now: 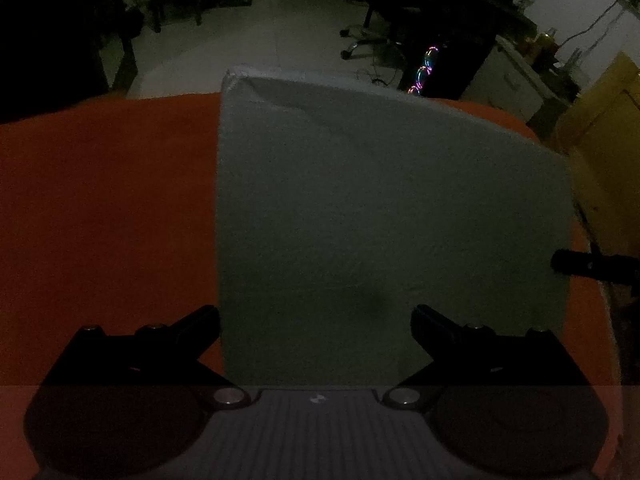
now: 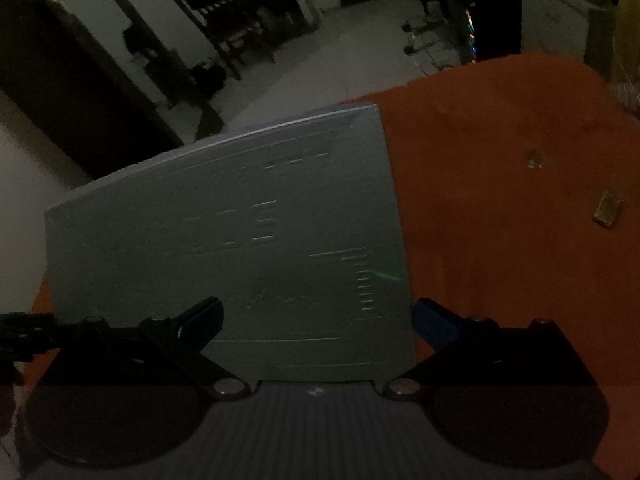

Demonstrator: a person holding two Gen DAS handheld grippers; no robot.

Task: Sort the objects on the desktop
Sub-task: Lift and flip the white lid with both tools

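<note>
On the orange cloth [image 2: 500,184] that covers the table, one big grey box [image 2: 240,248] takes up most of the room, lying flat with its faint embossed lid up and its far edge reaching the table's far edge. In the left wrist view the same box [image 1: 380,208] fills the middle, with bare cloth [image 1: 100,208] to its left. Two small things lie loose on the cloth well to the right of the box: a brownish block [image 2: 609,209] and, beyond it, a tiny clear bit [image 2: 535,159]; the light is too dim to tell what either is. Judging by this, the sorting is hardly begun or only half done: the small pieces are not gathered anywhere, and no tray or bin for them shows.

The left gripper [image 1: 316,320] is spread wide, its fingers parted over the box's near left part, the left finger [image 1: 200,320] just by the box's left edge. It holds nothing. The right gripper [image 2: 316,316] is spread wide too, with blue pads; its right finger [image 2: 434,322] sits just past the box's right edge and the other over the lid. Whether either tool touches the box I cannot tell. A dark tip [image 1: 576,262] at the right rim of the left view looks like part of the other gripper
</note>
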